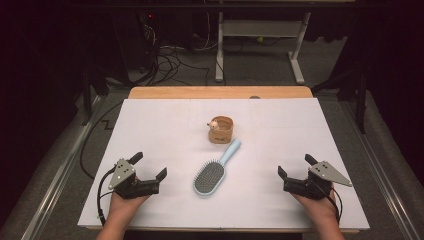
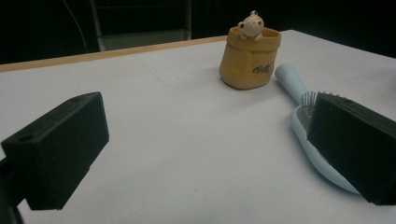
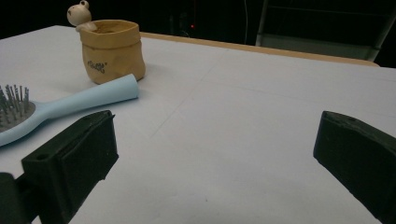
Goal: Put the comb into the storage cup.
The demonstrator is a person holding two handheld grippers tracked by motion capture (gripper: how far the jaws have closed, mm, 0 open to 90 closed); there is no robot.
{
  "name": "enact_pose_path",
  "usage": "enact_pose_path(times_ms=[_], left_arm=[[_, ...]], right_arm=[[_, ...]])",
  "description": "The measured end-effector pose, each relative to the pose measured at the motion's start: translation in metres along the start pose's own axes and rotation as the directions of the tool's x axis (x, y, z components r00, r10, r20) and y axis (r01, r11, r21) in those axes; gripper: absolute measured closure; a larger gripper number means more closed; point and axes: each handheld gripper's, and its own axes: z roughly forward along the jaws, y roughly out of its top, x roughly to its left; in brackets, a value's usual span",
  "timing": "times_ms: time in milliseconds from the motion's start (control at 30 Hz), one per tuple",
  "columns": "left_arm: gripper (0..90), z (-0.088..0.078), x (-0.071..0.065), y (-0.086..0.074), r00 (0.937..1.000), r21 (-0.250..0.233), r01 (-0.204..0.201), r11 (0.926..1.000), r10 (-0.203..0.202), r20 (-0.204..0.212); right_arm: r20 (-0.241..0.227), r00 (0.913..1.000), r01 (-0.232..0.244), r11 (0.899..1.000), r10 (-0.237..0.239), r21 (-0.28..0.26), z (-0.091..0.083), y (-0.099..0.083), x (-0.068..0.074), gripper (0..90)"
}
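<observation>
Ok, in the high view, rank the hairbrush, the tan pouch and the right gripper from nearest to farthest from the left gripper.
1. Hairbrush: just right of the left gripper, mid-table, bristles up.
2. Tan pouch: farther back, past the brush handle's tip, with a small bear figure on its rim.
3. Right gripper: across the table at the right, jaws open and empty.

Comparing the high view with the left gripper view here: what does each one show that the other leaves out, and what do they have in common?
High view alone: both hands with their tongs, the left tongs and the right tongs, each open and resting near the table's near edge; also the whole hairbrush from above, the floor cables and a white desk frame behind.

Left gripper view alone: the print on the tan pouch's side, and the brush partly hidden behind one jaw.

Shared: the white table, the blue hairbrush and the tan pouch with a small bear figure at its rim.
</observation>
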Motion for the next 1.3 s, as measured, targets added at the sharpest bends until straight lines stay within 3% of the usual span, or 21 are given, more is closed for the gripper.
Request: enact_pose_path(times_ms=[167, 367, 533, 767, 1033, 1300], left_arm=[[0.0, 0.000, 0.001, -0.001, 1.0000, -0.006, -0.007, 1.0000, 0.007, -0.004], [0.0, -0.002, 0.003, 0.000, 0.9999, -0.045, -0.011, 0.9989, 0.011, -0.008], [0.0, -0.002, 0.005, -0.001, 0.9996, -0.024, -0.021, 0.9995, 0.020, -0.017], [0.6, -0.005, 0.008, -0.003, 0.9982, -0.049, -0.028, 0.9984, 0.025, -0.054], [1.2, -0.004, 0.006, -0.003, 0.9989, -0.051, -0.034, 0.9981, 0.032, -0.034], [2.1, -0.004, 0.004, -0.003, 0.9977, -0.042, -0.061, 0.9973, 0.060, -0.032]], right_arm=[[0.010, 0.9999, -0.010, 1.000, 0.010, -0.005, -0.001, 0.000, -0.002, 0.0], [0.000, 1.0000, -0.010, 1.000, 0.010, -0.003, 0.000, 0.000, -0.001, 0.0], [0.001, 1.0000, -0.005, 1.000, 0.005, -0.001, 0.000, 0.000, -0.001, 0.0], [-0.020, 0.9998, -0.005, 1.000, 0.005, 0.009, 0.002, 0.000, 0.001, 0.0], [-0.048, 0.9988, -0.001, 1.000, 0.002, 0.029, 0.005, 0.001, 0.006, 0.5], [-0.070, 0.9975, 0.000, 1.000, 0.001, 0.023, 0.003, 0.004, 0.012, 17.2]])
